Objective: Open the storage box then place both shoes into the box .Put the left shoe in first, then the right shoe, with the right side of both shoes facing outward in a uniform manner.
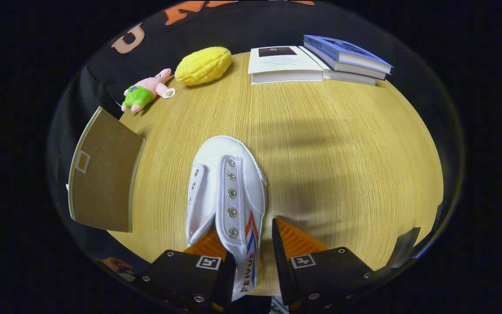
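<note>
A white canvas shoe (227, 174) with red and blue side stripes lies on the wooden table (342, 144), its toe pointing away from me. My gripper (244, 233) straddles the shoe's right side wall near the heel. One finger (207, 245) is inside the shoe's opening. The other finger (292, 240) is outside, with a narrow strip of table showing between it and the striped side. The gripper is open. A brown flat panel (103, 174), which looks like the storage box's lid or flap, stands left of the shoe at the table's edge.
Beyond the shoe, along the far edge of the table, sit a pink and green plush toy (144, 92), a yellow plush corn-like toy (203, 65), and a stack of books (316, 61). Bare tabletop stretches to the right of the shoe.
</note>
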`<action>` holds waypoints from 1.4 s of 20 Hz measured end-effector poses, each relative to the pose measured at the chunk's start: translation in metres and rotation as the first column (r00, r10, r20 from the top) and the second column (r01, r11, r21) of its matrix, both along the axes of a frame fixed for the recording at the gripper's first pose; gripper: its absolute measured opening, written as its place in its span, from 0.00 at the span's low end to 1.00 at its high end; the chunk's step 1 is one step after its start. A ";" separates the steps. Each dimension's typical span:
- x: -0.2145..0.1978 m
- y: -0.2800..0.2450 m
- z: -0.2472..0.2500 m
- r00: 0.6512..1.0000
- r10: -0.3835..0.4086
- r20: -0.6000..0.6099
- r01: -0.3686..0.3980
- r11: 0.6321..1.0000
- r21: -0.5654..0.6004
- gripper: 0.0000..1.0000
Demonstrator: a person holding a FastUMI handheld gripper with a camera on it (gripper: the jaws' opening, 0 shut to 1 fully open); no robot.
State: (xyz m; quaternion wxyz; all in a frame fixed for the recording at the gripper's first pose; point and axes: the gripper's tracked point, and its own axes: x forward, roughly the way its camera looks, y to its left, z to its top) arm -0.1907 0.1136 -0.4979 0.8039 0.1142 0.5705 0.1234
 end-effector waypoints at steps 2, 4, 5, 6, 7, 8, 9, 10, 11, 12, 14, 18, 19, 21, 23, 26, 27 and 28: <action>0.004 0.001 0.001 0.998 -0.019 0.066 0.020 1.000 -0.012 0.46; 0.012 0.007 0.002 0.987 -0.056 0.153 0.058 0.998 -0.008 0.46; 0.015 0.009 0.000 0.981 -0.066 0.180 0.068 0.998 -0.005 0.46; 0.017 0.008 0.002 0.976 -0.079 0.205 0.082 0.997 -0.007 0.44; 0.020 0.006 0.000 0.971 -0.099 0.216 0.102 0.995 -0.004 0.44; 0.021 0.004 0.001 0.964 -0.119 0.237 0.124 0.992 -0.007 0.43; 0.024 0.004 0.000 0.958 -0.129 0.258 0.136 0.991 -0.009 0.43; 0.023 0.003 0.000 0.953 -0.139 0.269 0.146 0.989 -0.009 0.39; 0.025 0.003 -0.002 0.952 -0.151 0.265 0.159 0.987 -0.011 0.38; 0.025 0.002 -0.002 0.952 -0.163 0.259 0.174 0.985 -0.018 0.35; 0.027 -0.003 -0.002 0.955 -0.180 0.237 0.194 0.980 -0.036 0.22; 0.027 0.000 0.007 0.954 -0.224 0.198 0.230 0.973 -0.008 0.04; 0.029 0.002 0.014 0.952 -0.231 0.201 0.234 0.972 0.008 0.03; 0.034 0.003 0.031 0.943 -0.242 0.228 0.247 0.969 0.008 0.02; 0.040 0.007 0.054 0.938 -0.261 0.229 0.261 0.965 0.033 0.02; 0.054 0.014 0.093 0.923 -0.291 0.250 0.283 0.957 0.069 0.02; 0.060 0.017 0.106 0.921 -0.288 0.262 0.280 0.958 0.069 0.02; 0.065 0.020 0.120 0.917 -0.285 0.278 0.276 0.958 0.070 0.02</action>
